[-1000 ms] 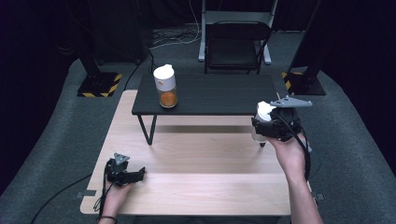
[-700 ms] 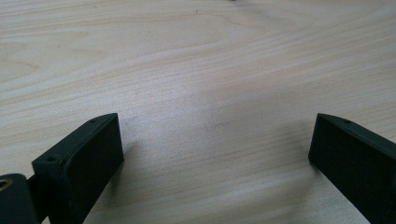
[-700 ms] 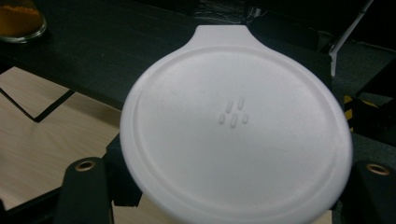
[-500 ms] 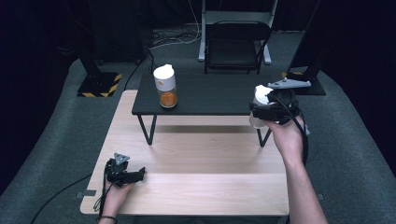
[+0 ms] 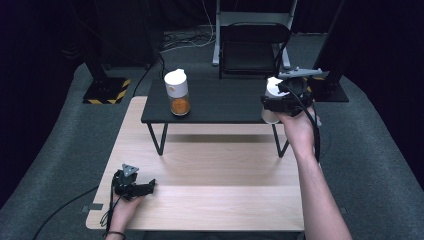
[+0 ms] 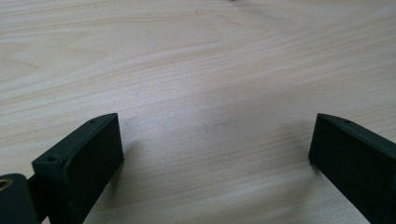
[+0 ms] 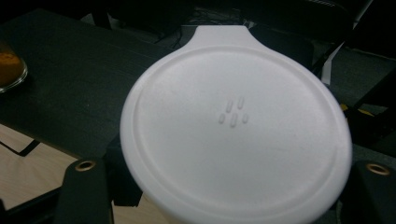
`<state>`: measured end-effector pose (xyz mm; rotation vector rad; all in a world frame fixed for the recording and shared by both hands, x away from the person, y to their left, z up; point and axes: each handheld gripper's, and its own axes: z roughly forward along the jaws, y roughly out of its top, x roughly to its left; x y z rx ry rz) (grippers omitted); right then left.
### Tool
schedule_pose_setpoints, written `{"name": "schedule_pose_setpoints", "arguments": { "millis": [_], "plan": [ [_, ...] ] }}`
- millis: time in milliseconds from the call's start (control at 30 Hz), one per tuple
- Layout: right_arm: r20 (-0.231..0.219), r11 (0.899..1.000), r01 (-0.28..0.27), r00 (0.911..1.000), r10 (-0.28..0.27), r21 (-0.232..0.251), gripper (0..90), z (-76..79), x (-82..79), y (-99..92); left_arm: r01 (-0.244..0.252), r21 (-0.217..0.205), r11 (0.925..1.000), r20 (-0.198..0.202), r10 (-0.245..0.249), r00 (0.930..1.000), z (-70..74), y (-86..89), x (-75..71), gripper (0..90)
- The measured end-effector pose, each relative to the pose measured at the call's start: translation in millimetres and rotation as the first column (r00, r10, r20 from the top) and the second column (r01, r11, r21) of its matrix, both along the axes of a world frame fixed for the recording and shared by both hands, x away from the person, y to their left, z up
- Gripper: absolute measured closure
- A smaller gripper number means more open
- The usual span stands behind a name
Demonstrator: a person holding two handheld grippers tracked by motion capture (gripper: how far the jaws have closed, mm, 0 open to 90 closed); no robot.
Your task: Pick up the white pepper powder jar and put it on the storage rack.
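White-lidded jar [image 5: 272,100] pinched in my right gripper [image 5: 280,102], left gripper [image 5: 131,186] spread idle; I'd set it upright right of the orange spice jar [image 5: 178,93].

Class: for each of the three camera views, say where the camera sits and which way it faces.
High view: above the person's side, looking forward and down on the wooden table; both forearms and both tongs show.
Left gripper view: on the left tongs, facing bare wood, jaws apart.
Right gripper view: on the right tongs, facing the white-lidded jar they hold.
Shared: this jar and the black shelf show from above too.
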<state>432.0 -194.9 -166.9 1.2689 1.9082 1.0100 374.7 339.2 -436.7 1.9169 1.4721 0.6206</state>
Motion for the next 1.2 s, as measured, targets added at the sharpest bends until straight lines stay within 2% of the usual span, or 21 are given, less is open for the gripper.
{"name": "schedule_pose_setpoints", "arguments": {
  "millis": [433, 667, 867, 933, 1033, 1200],
  "plan": [
    [-0.017, 1.000, 0.024, 0.9996, -0.024, 0.016, 29.4, -1.9, 32.5, 14.2, 0.002, 0.000, 1.0000, 0.000, -0.002, 1.0000, -0.1, 0.1, 0.0, 2.3],
    [-0.023, 0.999, 0.036, 0.9991, -0.035, 0.022, 29.4, -5.8, 44.3, 20.6, 0.004, 0.000, 1.0000, 0.000, -0.004, 1.0000, -0.1, 0.3, 0.1, 2.3],
    [-0.039, 0.999, 0.030, 0.9988, -0.029, 0.021, 29.2, -2.7, 51.0, 22.5, 0.004, -0.001, 1.0000, 0.000, -0.004, 1.0000, 0.0, 0.2, 0.1, 2.3],
    [-0.044, 0.999, 0.032, 0.9986, -0.031, 0.034, 28.9, -2.8, 53.0, 20.2, 0.004, -0.001, 1.0000, 0.000, -0.004, 1.0000, -0.1, 0.2, 0.1, 2.3],
    [-0.056, 0.998, 0.026, 0.9982, -0.022, 0.062, 26.2, -3.9, 57.2, 14.0, 0.005, -0.001, 1.0000, 0.000, -0.005, 1.0000, -0.1, 0.3, 0.1, 2.3],
    [-0.048, 0.997, 0.023, 0.9987, -0.020, 0.069, 20.0, -8.1, 52.6, 10.7, 0.005, -0.001, 1.0000, 0.000, -0.005, 1.0000, -0.1, 0.3, 0.1, 2.3]
  ]
}}
